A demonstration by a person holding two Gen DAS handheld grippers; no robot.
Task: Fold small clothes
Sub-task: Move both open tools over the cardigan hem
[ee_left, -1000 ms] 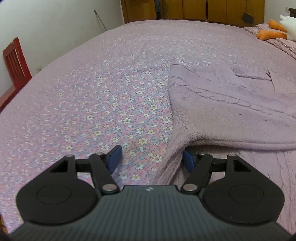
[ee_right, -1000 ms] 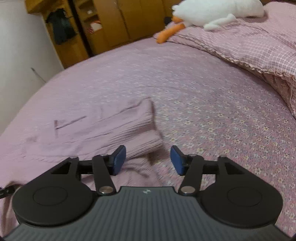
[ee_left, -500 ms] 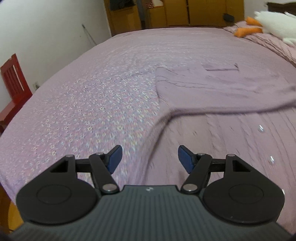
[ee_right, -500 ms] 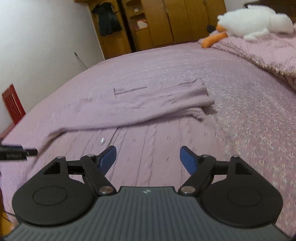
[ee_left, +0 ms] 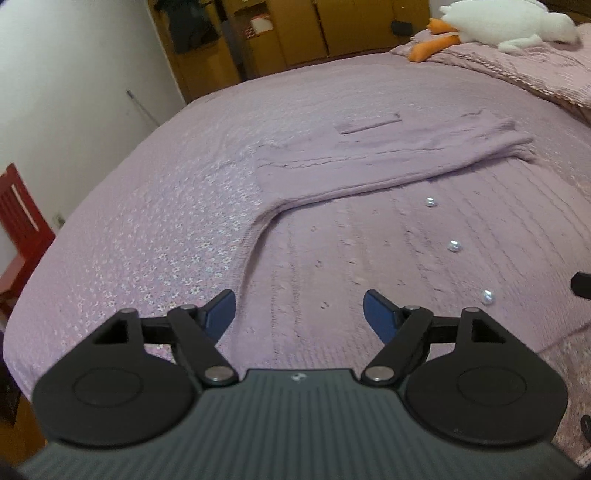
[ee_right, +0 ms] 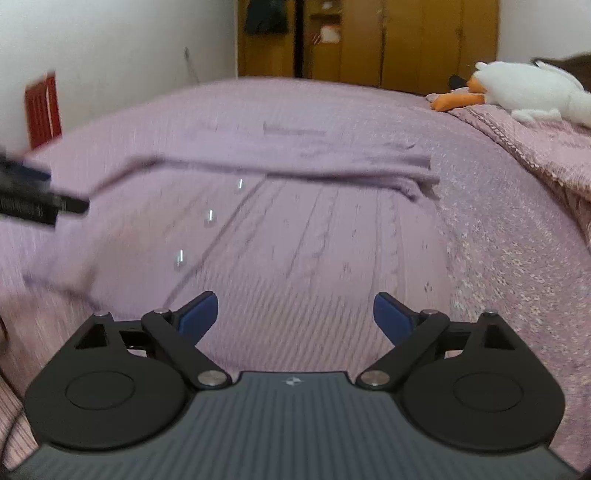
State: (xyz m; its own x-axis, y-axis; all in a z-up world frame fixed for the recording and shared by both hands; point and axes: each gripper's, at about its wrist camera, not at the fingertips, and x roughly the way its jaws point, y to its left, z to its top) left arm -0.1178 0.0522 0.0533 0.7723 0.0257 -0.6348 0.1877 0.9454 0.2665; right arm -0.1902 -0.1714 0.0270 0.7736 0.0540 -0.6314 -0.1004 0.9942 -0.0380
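A lilac knitted cardigan (ee_left: 369, 236) with small shiny buttons (ee_left: 454, 245) lies flat on the flowered bedspread, its sleeves folded across the far part (ee_left: 388, 162). It also shows in the right wrist view (ee_right: 314, 240). My left gripper (ee_left: 299, 312) is open and empty, above the cardigan's near left part. My right gripper (ee_right: 295, 314) is open and empty, above its near right part. The left gripper's tip shows at the left edge of the right wrist view (ee_right: 33, 199).
A white plush duck (ee_left: 509, 26) lies on a pink checked quilt (ee_left: 535, 74) at the far right. A red chair (ee_left: 18, 229) stands left of the bed. Wooden wardrobes (ee_right: 369, 40) line the far wall.
Both grippers have pulled back and risen from the cardigan's sides, and their jaws have opened wider. The cardigan now lies flat with more of it in view.
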